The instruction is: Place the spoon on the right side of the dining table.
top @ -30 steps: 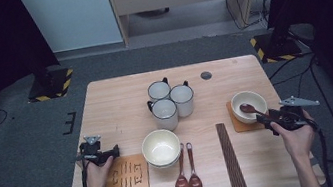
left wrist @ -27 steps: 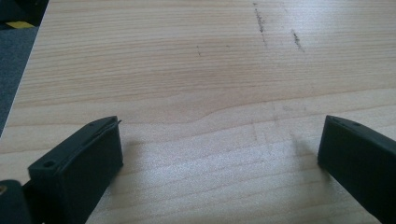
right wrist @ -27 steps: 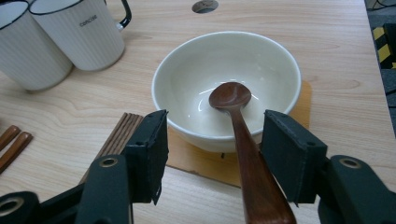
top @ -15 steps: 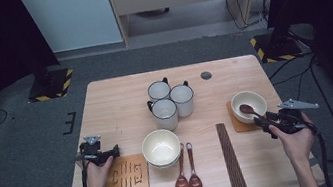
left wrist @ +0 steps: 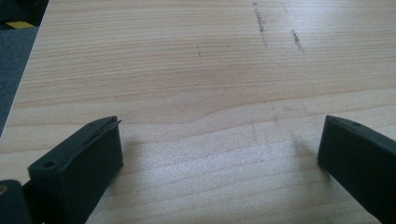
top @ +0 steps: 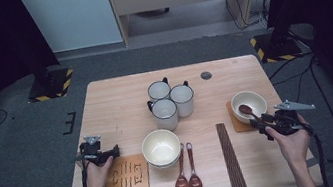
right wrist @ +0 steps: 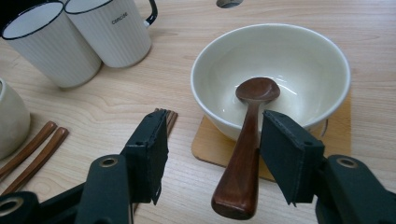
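A dark wooden spoon lies in a cream bowl, its handle leaning out over the near rim. The bowl stands on a wooden coaster at the table's right. My right gripper is open around the handle, which lies closer to the right-hand jaw; I see no pad pressing on it. From above, the right gripper sits just in front of that bowl and spoon. My left gripper rests open at the front left, with bare table between the jaws of the left gripper.
Three white mugs stand at mid-table. A second cream bowl sits front centre beside a bare wooden coaster. Two brown spoons and dark chopsticks lie along the front. A small round hole marks the far side.
My right hand has drawn back slightly toward the near edge, the spoon staying in the bowl. The left hand has kept still.
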Demonstrator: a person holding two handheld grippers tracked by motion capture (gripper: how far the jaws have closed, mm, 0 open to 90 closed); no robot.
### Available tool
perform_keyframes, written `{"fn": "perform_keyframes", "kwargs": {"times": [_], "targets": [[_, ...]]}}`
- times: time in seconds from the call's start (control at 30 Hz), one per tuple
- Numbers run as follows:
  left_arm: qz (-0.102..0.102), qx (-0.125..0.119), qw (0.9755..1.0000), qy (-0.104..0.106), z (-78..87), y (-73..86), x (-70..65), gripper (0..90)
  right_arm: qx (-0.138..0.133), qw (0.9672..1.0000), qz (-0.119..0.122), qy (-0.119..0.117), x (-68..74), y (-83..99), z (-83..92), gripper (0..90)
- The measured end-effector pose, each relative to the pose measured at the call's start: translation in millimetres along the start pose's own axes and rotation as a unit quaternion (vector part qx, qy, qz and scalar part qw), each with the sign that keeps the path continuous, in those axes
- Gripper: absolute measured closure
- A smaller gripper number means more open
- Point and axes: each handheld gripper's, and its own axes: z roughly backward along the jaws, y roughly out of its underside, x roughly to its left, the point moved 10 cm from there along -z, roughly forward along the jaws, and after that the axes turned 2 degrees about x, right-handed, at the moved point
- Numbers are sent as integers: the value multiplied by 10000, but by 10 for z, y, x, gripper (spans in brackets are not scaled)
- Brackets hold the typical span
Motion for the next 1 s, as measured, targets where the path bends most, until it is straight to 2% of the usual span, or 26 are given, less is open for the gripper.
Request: {"fn": "perform_keyframes", "kwargs": {"times": [0.27, 0.5, 0.6, 0.77, 1.0], "targets": [[0, -1, 10000, 1, 0, 0, 0, 0, 17, 10000, -11, -23, 55, 1, -40, 412], [0, -1, 10000, 0, 0, 0, 0, 0, -306, 9995, 42, -71, 44, -127, 82, 429], [0, -2, 10000, 0, 0, 0, 0, 0, -355, 9993, 70, -105, 68, -156, 110, 430], [0, -1, 10000, -1, 0, 0, 0, 0, -428, 9986, 252, -205, 188, -225, 154, 453], [-1, -2, 10000, 1, 0, 0, 0, 0, -426, 9965, 565, -443, 520, -252, 146, 469]]}}
